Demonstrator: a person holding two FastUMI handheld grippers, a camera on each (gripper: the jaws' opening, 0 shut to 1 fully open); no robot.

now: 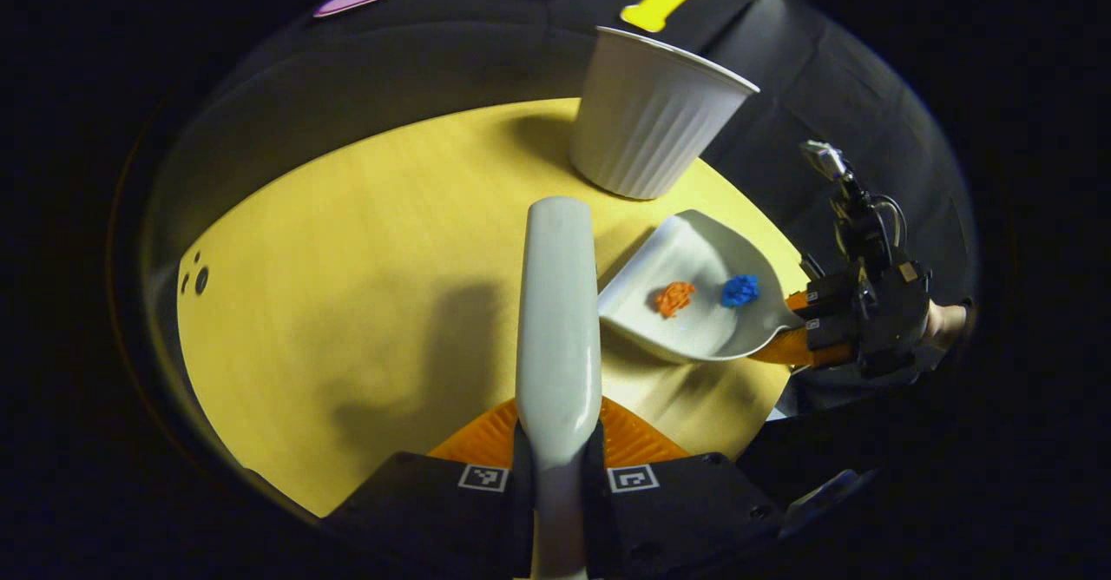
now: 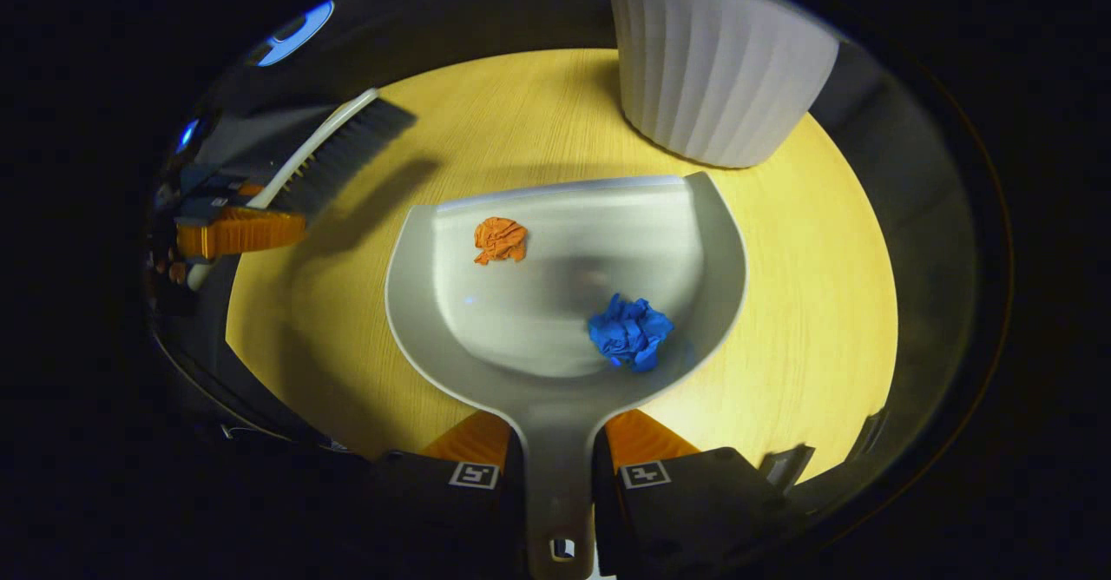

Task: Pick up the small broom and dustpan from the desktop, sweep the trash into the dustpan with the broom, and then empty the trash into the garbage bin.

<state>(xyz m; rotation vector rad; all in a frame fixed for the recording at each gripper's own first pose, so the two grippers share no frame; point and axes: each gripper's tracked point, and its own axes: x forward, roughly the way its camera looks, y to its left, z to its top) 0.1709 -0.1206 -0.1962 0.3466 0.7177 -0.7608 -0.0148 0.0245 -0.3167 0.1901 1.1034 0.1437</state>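
While the dustpan sits low over the yellow desktop with an orange scrap and a blue scrap inside, the right gripper clamps its handle. The left gripper pinches the broom, and the white garbage bin stands just beyond the dustpan.

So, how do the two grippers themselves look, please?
Each gripper, left and right, has a black blocky body with small square black-and-white markers by its fingers. In the left gripper view, the right gripper also carries black cables and a small grey module on top.
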